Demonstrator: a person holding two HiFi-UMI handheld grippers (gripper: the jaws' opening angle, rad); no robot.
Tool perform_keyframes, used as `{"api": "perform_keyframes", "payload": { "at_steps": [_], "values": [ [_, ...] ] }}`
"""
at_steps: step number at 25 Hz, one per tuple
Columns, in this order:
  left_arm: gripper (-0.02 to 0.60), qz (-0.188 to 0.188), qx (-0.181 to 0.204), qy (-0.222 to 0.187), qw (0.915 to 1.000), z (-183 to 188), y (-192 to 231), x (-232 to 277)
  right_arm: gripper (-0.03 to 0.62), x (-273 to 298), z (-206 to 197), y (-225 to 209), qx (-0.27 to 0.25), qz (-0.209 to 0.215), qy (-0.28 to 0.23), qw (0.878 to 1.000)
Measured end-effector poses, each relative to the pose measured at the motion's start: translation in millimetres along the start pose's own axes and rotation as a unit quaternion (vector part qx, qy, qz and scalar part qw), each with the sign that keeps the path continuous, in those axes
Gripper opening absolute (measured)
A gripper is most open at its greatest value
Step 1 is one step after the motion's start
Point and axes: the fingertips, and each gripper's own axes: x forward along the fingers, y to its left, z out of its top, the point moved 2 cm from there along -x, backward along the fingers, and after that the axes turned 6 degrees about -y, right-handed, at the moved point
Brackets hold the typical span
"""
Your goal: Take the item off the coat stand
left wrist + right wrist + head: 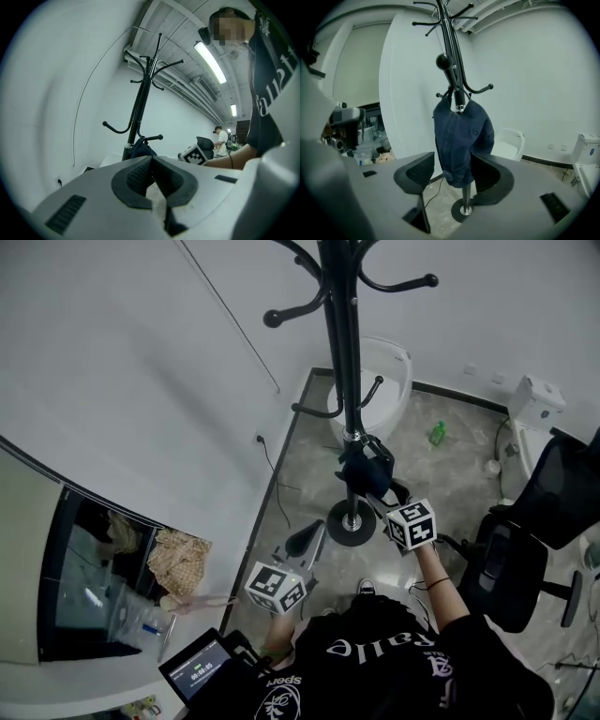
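A black coat stand (339, 352) rises from a round base (352, 523) on the grey floor (441, 484), near a white wall. A dark blue jacket (366, 470) hangs by its collar from the stand's low hooks, draped against the pole. The upper hooks are bare.

The right gripper (382, 495) points at the jacket, tilted a little downward, with its front just beside the cloth. In the right gripper view its jaws stand wide apart (452, 158). The jacket's (461, 140) lower part shows in the gap between them. The pads are not pressed on it, and floor shows between the left pad and the cloth. The stand (449, 42) runs up behind the jacket.

The left gripper (305, 538) is held lower and to the left of the base, well apart from the jacket, pointing level. In the left gripper view its jaws (151, 160) are clenched tip to tip with nothing between them.

A white chair (384, 381) sits behind the stand, and a black office chair (525, 559) is at the right. A small green thing (437, 434) lies on the floor.
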Motion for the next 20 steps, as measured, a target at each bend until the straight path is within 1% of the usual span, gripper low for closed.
{"api": "perform_keyframes", "payload": {
  "at_steps": [2,5,6,7,8,9,13,17,20],
  "values": [
    [0.003,0.018,-0.001,-0.002,0.9998,0.2,6.4,-2.3,0.23,14.9,-4.7,-3.3,-0.003,-0.008,0.01,1.0],
    [0.003,0.043,-0.005,-0.004,0.9991,-0.7,15.8,-8.6,0.229,26.7,-9.5,-7.1,0.008,-0.02,0.012,1.0],
    [0.003,0.049,-0.007,-0.005,0.9988,-1.1,18.3,-10.7,0.212,27.2,-9.3,-7.6,0.008,-0.021,0.009,1.0],
    [0.003,0.054,-0.009,-0.006,0.9985,-1.3,20.5,-12.7,0.116,26.3,-7.9,-8.1,0.005,-0.023,0.005,1.0],
    [0.003,0.059,-0.01,-0.006,0.9982,-1.4,22.5,-14.8,0.057,24.3,-5.6,-8.5,0.003,-0.025,0.0,1.0],
    [0.003,0.063,-0.01,-0.005,0.9979,-1.5,24.1,-17.1,0.045,21.1,-2.9,-8.0,0.003,-0.025,-0.007,1.0],
    [0.003,0.068,-0.013,0.002,0.9976,-4.4,25.3,-26.4,0.037,-3.8,7.3,4.8,0.0,-0.01,-0.028,1.0],
    [0.003,0.059,-0.018,0.004,0.9981,-6.6,25.8,-31.4,0.037,-30.3,18.2,23.9,-0.011,-0.005,-0.051,0.999],
    [0.003,0.049,-0.019,0.007,0.9986,-9.5,23.6,-35.7,0.037,-48.2,22.2,37.2,-0.003,-0.007,-0.065,0.998]
  ]
}}
